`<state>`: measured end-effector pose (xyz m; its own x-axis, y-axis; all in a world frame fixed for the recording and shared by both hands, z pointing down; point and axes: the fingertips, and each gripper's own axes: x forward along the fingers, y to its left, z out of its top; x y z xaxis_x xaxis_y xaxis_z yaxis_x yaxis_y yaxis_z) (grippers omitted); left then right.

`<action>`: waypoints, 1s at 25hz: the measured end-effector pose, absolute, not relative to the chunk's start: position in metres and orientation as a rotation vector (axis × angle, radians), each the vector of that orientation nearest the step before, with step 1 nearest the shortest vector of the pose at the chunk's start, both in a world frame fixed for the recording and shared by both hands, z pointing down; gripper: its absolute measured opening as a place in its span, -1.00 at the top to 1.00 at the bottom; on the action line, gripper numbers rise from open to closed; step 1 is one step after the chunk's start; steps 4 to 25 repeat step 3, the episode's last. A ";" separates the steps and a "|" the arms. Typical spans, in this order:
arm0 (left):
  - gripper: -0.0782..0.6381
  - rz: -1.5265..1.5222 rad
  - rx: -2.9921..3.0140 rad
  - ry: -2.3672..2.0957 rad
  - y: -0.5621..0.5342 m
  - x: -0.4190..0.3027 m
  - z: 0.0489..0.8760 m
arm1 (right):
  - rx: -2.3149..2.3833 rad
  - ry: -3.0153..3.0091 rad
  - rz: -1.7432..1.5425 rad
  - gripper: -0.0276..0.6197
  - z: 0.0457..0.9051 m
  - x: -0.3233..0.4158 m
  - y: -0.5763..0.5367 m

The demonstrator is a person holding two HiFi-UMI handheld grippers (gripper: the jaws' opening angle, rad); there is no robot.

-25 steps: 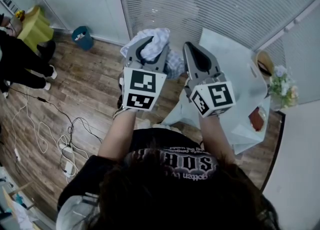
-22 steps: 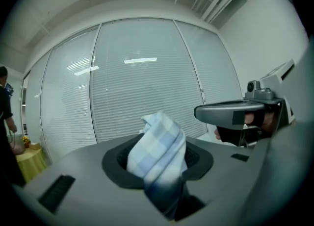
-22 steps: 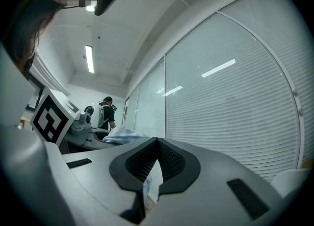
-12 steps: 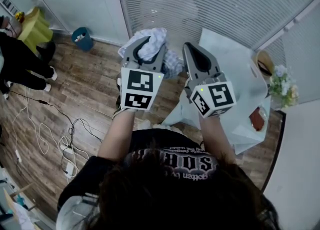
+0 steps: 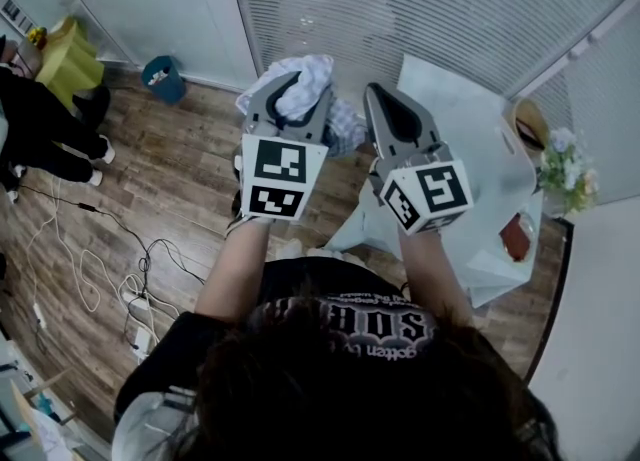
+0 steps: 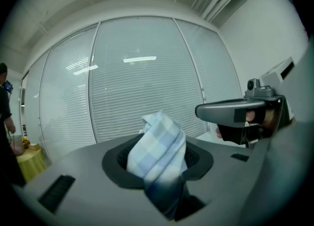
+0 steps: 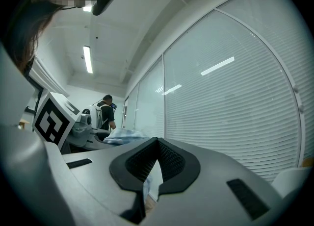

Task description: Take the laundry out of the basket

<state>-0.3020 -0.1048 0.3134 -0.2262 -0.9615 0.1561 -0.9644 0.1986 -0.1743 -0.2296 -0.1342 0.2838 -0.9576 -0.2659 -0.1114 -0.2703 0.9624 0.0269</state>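
I've got both forearms raised in front of my chest, side by side, and the two grippers point away from me at about the same height. Their marker cubes face up toward my head camera. The left gripper (image 5: 293, 89) lies roughly level, its jaws narrowed and clamped on the checked cloth (image 6: 159, 146). The blue-and-white fabric bunches up out of the pads and spills over the tip. It hangs in the air before the window blinds (image 5: 420, 9), above the wooden floor (image 5: 170, 179) and just left of the white table (image 5: 470, 139). The right gripper (image 7: 156, 144) sits just beside it, also about level, with its tips pressed together. A sliver of pale fabric shows through the slit lower down, and I can't tell whether it's pinched.
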 end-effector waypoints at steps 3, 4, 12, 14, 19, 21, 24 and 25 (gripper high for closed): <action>0.36 0.370 1.947 -2.420 -0.108 -0.301 0.314 | -0.410 3.007 0.059 0.83 0.284 -0.229 -0.136; 0.36 0.370 1.947 -2.420 -0.108 -0.301 0.314 | -0.410 3.007 0.059 0.83 0.284 -0.229 -0.136; 0.36 0.370 1.947 -2.420 -0.108 -0.301 0.314 | -0.410 3.007 0.059 0.83 0.284 -0.229 -0.136; 0.36 0.370 1.947 -2.420 -0.108 -0.301 0.314 | -0.410 3.007 0.059 0.83 0.284 -0.229 -0.136; 0.36 0.370 1.947 -2.420 -0.108 -0.301 0.314 | -0.410 3.007 0.059 0.83 0.284 -0.229 -0.136; 0.36 0.370 1.947 -2.420 -0.108 -0.301 0.314 | -0.410 3.007 0.059 0.83 0.284 -0.229 -0.136; 0.36 0.370 1.947 -2.420 -0.108 -0.301 0.314 | -0.410 3.007 0.059 0.83 0.284 -0.229 -0.136; 0.36 0.370 1.947 -2.420 -0.108 -0.301 0.314 | -0.410 3.007 0.059 0.83 0.284 -0.229 -0.136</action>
